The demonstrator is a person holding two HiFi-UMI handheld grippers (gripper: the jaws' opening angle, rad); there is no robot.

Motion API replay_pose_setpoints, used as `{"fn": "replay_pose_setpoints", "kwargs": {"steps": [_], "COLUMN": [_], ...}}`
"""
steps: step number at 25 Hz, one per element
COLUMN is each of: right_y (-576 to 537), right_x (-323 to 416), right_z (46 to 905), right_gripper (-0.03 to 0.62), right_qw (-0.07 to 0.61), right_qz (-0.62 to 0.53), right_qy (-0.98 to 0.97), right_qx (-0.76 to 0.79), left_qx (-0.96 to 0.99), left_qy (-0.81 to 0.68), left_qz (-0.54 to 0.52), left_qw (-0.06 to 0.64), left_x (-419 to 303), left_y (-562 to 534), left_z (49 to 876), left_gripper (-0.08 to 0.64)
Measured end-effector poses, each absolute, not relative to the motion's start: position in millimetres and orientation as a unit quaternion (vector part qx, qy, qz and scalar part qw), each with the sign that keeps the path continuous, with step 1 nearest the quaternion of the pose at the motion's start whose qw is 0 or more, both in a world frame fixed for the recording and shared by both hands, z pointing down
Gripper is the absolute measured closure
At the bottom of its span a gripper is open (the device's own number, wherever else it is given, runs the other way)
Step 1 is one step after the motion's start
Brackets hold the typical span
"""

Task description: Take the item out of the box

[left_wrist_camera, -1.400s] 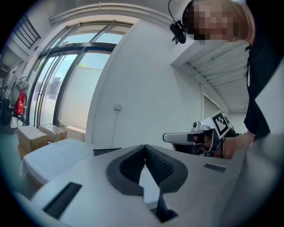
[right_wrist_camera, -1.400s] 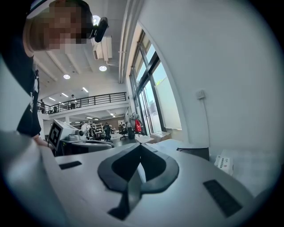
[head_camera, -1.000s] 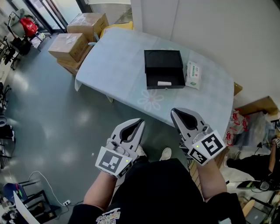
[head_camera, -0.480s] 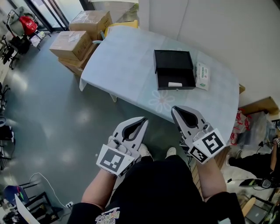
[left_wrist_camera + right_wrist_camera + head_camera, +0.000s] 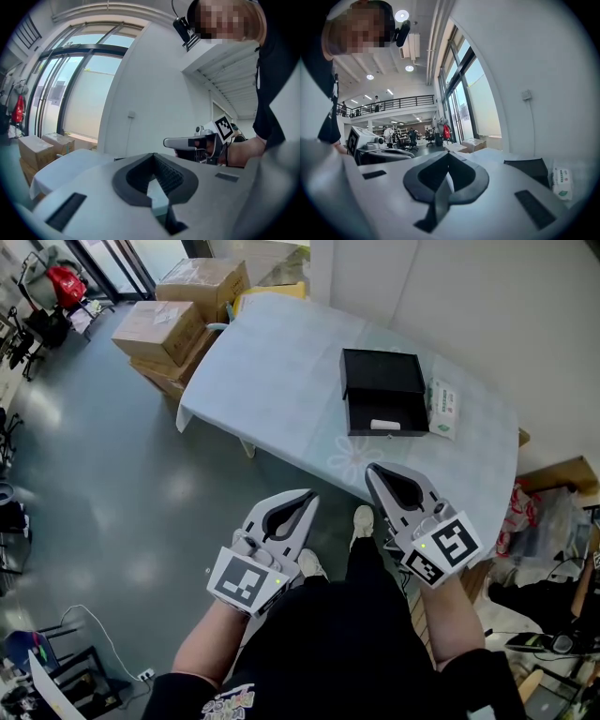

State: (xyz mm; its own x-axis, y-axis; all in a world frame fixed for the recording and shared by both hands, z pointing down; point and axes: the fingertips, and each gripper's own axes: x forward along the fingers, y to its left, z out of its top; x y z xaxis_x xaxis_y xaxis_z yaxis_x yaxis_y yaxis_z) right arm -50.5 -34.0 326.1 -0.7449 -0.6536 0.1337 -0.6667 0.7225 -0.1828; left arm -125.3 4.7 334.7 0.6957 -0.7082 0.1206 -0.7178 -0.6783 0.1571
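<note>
A black box (image 5: 381,390) lies open on the table (image 5: 281,381), which has a pale blue cloth; its lid stands at the far side. A small white item (image 5: 384,425) rests in the near part of the box. Both grippers hang over the floor, short of the table's near edge and apart from the box. My left gripper (image 5: 305,495) is shut and holds nothing, its tip (image 5: 152,154) closed. My right gripper (image 5: 369,471) is also shut and holds nothing. In the right gripper view the box (image 5: 528,167) shows ahead to the right.
A white and green pack of wipes (image 5: 442,409) lies right of the box. Cardboard boxes (image 5: 159,329) are stacked on the floor by the table's left end. A white wall runs behind the table. My shoe (image 5: 361,519) is on the grey floor below the table edge.
The table and box have slid right and a little down in the head view as I walk toward them. Both grippers travel along, still shut.
</note>
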Motion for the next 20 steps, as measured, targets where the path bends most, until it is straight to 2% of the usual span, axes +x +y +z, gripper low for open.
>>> {"fn": "replay_pose_setpoints", "kwargs": {"steps": [20], "right_y": [-151], "right_x": [28], "right_z": [353], "right_gripper": [0.583], "right_qw": [0.064], "right_qz": [0.13], "right_qy": [-0.932], "right_qx": [0.334], "left_qx": [0.915], "left_qy": [-0.388], "left_qz": [0.029], "left_qw": [0.105], "left_x": [-38], "left_y": [-85], "left_z": [340], "left_gripper": [0.551]}}
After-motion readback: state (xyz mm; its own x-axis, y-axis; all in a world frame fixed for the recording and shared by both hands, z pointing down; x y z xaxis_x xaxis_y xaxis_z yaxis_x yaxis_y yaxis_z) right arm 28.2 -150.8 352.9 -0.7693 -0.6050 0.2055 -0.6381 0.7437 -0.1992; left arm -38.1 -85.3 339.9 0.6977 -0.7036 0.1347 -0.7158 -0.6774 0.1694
